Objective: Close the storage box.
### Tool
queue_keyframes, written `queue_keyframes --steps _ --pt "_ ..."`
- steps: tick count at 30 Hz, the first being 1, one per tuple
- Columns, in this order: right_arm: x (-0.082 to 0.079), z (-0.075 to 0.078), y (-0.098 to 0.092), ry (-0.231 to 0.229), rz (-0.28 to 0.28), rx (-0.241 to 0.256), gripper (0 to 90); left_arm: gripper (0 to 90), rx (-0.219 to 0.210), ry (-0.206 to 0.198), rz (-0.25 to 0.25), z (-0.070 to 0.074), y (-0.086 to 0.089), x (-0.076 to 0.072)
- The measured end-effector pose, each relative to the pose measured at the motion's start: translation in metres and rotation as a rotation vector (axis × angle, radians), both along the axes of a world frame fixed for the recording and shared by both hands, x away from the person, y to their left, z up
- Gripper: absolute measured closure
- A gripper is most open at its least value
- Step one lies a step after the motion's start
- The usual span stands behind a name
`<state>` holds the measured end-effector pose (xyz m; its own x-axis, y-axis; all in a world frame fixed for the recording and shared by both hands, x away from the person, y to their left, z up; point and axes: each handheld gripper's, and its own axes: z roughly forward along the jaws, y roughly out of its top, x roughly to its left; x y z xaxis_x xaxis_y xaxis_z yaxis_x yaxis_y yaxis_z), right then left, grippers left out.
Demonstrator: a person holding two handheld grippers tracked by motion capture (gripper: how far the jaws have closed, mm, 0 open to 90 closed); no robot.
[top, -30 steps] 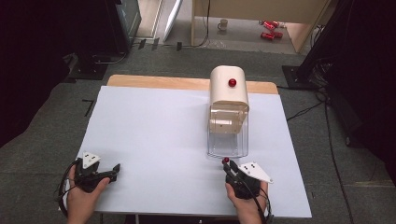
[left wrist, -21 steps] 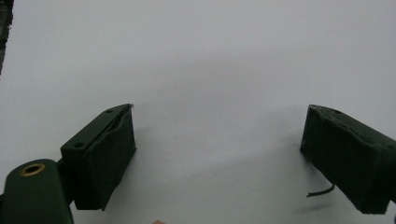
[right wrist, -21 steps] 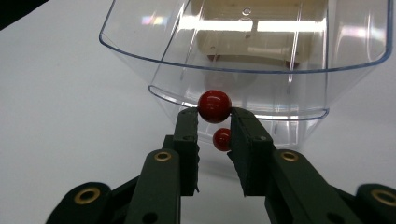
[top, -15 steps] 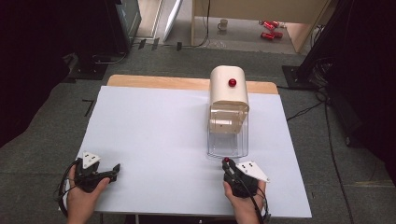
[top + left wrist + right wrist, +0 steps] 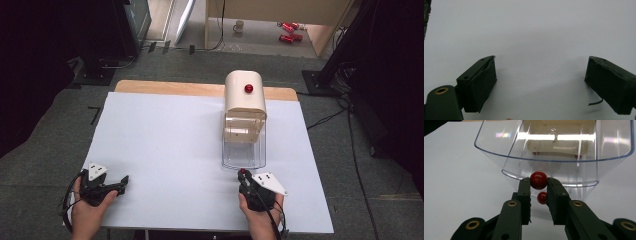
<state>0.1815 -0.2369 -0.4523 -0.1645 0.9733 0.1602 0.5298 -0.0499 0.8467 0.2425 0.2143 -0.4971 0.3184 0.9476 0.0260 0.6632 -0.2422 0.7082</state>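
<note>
Change: hardly anything has shifted over the last second; both hands and their grippers sit where they were at the near edge, and the machine has not moved.
Red ball: a small glossy red ball [image 5: 538, 180] is pinched between the tips of the right gripper [image 5: 538, 185], just in front of the clear bin's near lip. A second, smaller red shape [image 5: 542, 197] shows lower between the jaws; whether it is a reflection or another ball cannot be told.
Right gripper: clamped on the red ball, held in the person's right hand [image 5: 260, 212], just short of the clear bin on the near side, in the high view [image 5: 243, 175].
Clear bin: a transparent plastic tray [image 5: 243, 152] [image 5: 554, 150] that juts from the front of the cream machine toward the person, standing on the white table.
Cream machine: a rounded cream-coloured box [image 5: 244, 97] with a red knob [image 5: 248, 88] on top, behind the clear bin.
Left gripper: jaws wide apart with nothing between them [image 5: 540, 75], held by the left hand [image 5: 90, 207] well to the left of the clear bin, over bare table [image 5: 165, 145].
Floor: past the table's far edge, beyond the machine, a white mug [image 5: 239, 25] and red cans [image 5: 287, 31] lie on the floor.
</note>
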Motion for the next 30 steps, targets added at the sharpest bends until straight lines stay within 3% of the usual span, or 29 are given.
queue_keyframes --steps 19,30 --pt "0.001 0.02 0.001 -0.023 0.01 0.002 75.3 10.3 0.001 0.0 0.0 0.0 0.0 0.0" --pt "0.01 0.032 -0.001 -0.047 0.003 0.0 75.3 10.3 0.001 0.0 0.0 0.0 0.0 0.0"
